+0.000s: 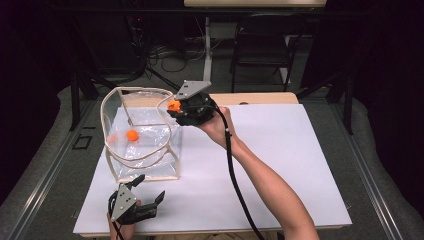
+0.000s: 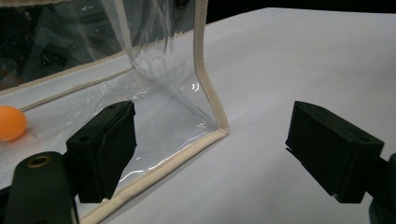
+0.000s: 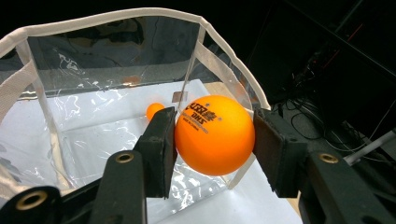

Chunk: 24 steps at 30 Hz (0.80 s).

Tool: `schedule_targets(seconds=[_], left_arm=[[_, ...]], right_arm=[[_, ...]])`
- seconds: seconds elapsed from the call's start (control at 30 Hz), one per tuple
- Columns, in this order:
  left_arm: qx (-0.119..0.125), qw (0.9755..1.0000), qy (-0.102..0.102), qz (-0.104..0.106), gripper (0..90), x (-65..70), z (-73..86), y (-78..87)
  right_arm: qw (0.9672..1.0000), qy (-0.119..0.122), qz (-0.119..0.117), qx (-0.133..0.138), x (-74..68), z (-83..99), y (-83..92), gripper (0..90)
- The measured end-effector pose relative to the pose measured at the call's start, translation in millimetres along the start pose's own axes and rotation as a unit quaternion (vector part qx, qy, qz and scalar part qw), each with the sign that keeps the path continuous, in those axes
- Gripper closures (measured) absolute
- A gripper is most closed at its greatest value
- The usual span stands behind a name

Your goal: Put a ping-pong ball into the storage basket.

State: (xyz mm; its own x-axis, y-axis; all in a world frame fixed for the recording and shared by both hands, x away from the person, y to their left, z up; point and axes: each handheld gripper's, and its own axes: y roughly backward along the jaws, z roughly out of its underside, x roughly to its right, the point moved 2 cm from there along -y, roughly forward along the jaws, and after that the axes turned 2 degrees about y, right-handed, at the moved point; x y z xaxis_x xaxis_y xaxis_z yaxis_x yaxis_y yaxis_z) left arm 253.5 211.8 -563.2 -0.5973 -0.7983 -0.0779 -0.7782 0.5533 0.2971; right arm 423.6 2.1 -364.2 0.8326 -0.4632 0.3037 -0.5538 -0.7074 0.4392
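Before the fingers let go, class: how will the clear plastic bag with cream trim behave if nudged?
The clear plastic bag with cream trim would probably flex: its walls look thin and wrinkled. It likely slides easily, holding just one small orange ball. Its handles look floppy.

Orange ball (image 3: pixel 215 135) with dark printed lettering near its 11 o'clock, between the black jaws of the right gripper (image 3: pixel 214 140). That gripper's body is black with an orange part and a grey plate on top. Clear plastic bag (image 1: pixel 142 135), see-through walls with glossy white glare, cream-beige trim and handles. Second orange ball (image 1: pixel 132 135) inside the bag, plain. White table sheet (image 1: pixel 280 165), no pattern. Left gripper (image 1: pixel 150 189) at 7 o'clock in the high view: black jaws, grey plate. Black cable (image 1: pixel 235 175). Surroundings dark, grey floor edge.
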Motion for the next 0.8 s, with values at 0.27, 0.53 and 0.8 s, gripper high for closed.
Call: schedule_targets(seconds=[0.27,0.53,0.8], left_arm=[[0.000,1.0000,0.000,0.001,15.7,0.0,0.0,-0.4],[0.001,1.0000,-0.002,-0.001,15.6,-0.1,-0.3,0.5],[0.001,1.0000,-0.002,0.000,15.6,0.6,-0.3,0.2]], right_arm=[[1.0000,0.002,-0.003,0.000,-1.5,-1.7,-2.8,50.9],[1.0000,0.008,-0.002,-0.001,-2.1,-4.8,-3.9,50.9],[0.9999,0.013,-0.004,0.001,-4.6,-10.8,-5.6,50.9]])
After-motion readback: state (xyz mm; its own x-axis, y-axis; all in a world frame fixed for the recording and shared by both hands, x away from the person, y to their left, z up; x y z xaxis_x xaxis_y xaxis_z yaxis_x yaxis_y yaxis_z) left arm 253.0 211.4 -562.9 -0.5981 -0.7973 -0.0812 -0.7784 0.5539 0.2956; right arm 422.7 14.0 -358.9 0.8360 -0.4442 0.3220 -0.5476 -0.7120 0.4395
